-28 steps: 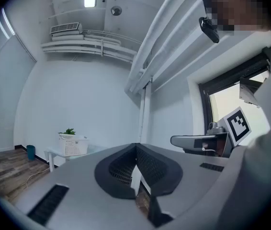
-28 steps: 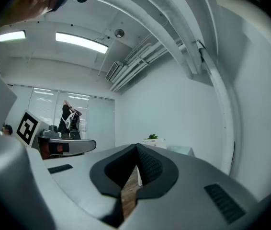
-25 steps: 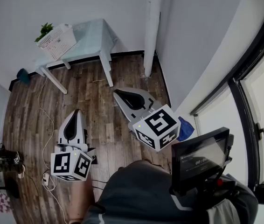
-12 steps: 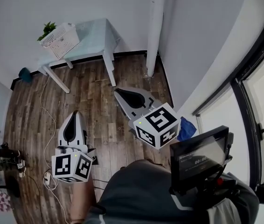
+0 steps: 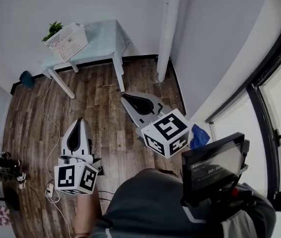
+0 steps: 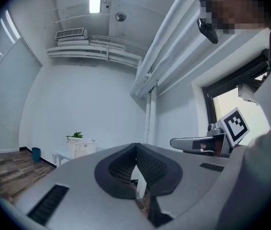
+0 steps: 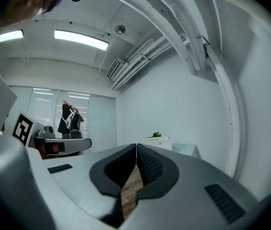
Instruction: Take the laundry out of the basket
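Note:
A white lattice laundry basket (image 5: 67, 41) with something green showing at its far corner stands on a small pale table (image 5: 105, 38) against the far wall. The basket (image 6: 81, 148) shows small in the left gripper view, and the same basket (image 7: 158, 141) appears in the right gripper view. My left gripper (image 5: 81, 118) is held low over the wood floor, jaws shut and empty. My right gripper (image 5: 125, 98) is held higher and to its right, shut with nothing between its pads. Both point toward the table, well short of it.
A white pipe (image 5: 168, 29) runs up the wall corner right of the table. A blue cloth (image 5: 198, 136) lies on the floor by the window wall. A white cable (image 5: 48, 148) trails across the planks at left. A small teal pot (image 5: 26, 78) sits by the skirting.
The view has shifted slightly, so the table and basket sit a little farther right in the frame. Both grippers stay shut and keep about the same places.

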Tool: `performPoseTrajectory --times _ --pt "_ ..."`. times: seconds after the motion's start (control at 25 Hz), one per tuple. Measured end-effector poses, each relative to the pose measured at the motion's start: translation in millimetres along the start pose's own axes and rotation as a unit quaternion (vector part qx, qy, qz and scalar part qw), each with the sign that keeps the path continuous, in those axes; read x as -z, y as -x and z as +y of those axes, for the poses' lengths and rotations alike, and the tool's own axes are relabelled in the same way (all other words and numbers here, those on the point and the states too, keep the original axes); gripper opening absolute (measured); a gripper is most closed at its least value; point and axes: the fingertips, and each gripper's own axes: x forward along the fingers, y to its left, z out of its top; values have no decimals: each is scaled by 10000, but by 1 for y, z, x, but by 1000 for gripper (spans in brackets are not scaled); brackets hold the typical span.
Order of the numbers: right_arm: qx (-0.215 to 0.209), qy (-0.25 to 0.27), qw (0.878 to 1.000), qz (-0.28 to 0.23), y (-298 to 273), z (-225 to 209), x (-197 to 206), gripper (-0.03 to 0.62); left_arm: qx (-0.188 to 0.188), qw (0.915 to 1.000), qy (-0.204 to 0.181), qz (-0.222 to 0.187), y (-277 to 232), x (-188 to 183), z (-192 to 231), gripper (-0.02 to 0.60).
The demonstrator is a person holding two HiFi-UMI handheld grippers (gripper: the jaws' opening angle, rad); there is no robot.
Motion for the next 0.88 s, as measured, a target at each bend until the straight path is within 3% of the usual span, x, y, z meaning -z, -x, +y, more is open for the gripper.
performPoseTrajectory --times 0.32,0.52,0.88 --pt "-32 102 9999 -15 -17 23 6 17 58 9999 117 23 17 10 30 2" --pt "-178 234 9995 60 -41 31 5 17 -119 9997 185 -41 16 9 58 3" --pt "-548 150 9983 -86 -113 -4 0 17 -394 9991 94 136 -41 12 103 3"
